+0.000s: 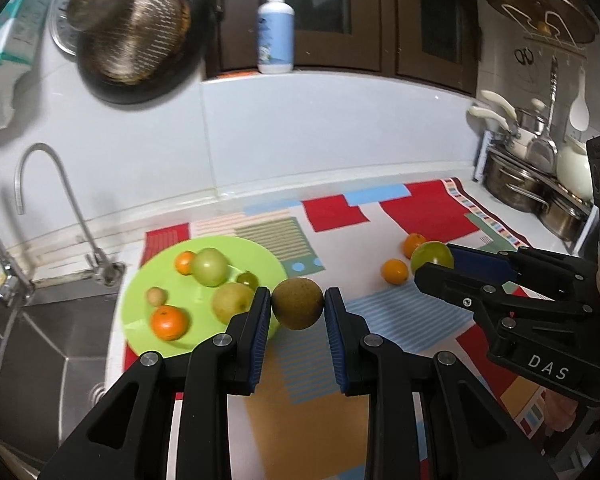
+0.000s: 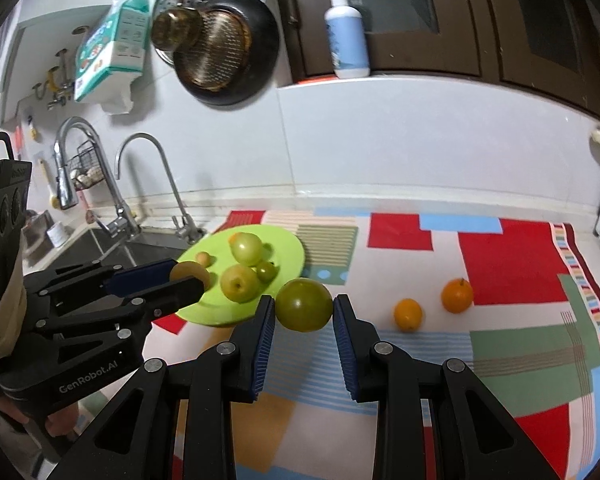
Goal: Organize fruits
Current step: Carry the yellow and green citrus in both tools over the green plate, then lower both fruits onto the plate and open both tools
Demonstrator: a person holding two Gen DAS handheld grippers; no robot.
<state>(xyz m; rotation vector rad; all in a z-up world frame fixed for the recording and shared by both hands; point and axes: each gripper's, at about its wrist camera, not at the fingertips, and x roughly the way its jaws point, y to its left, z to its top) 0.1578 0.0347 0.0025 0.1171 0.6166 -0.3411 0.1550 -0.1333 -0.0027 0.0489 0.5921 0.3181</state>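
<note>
1. Left gripper [image 1: 297,308]: fingers clamped on a brownish-green round fruit [image 1: 297,303], pads bearing on its two sides at the widest part. The fruit is carried clear of the cloth, just beside the near rim of the green plate [image 1: 140,300].

2. Right gripper [image 2: 304,306]: fingers clamped on a green tomato-like fruit [image 2: 304,305], likewise across the middle, held above the patterned cloth [image 2: 512,264] and near the plate's right edge.

3. Plate contents, left wrist view: two oranges, a pale green fruit, a yellow-green fruit, a small dark green one and a small tan one. Two oranges, one [image 2: 408,314] smaller than the other [image 2: 457,295], lie apart on the cloth, well to the right.

4. Handling, as a judgement: both held fruits look firm, smooth-skinned and fairly light. Being round, they may roll once set down and could knock fruit already on the plate. A grip across the widest girth, as now, seems soundest; the ribbed blue pads should check slipping. Hard squeezing may bruise the skin.

5. Not determinable:
   - The undersides of both held fruits, and how deep they sit between the pads.
   - In the right wrist view, the left gripper covers the plate's left part; the fruit behind it cannot be counted there.
   - Species of the green fruits is uncertain.
   - Motion blur softens the hanging pans [image 1: 136,40].
</note>
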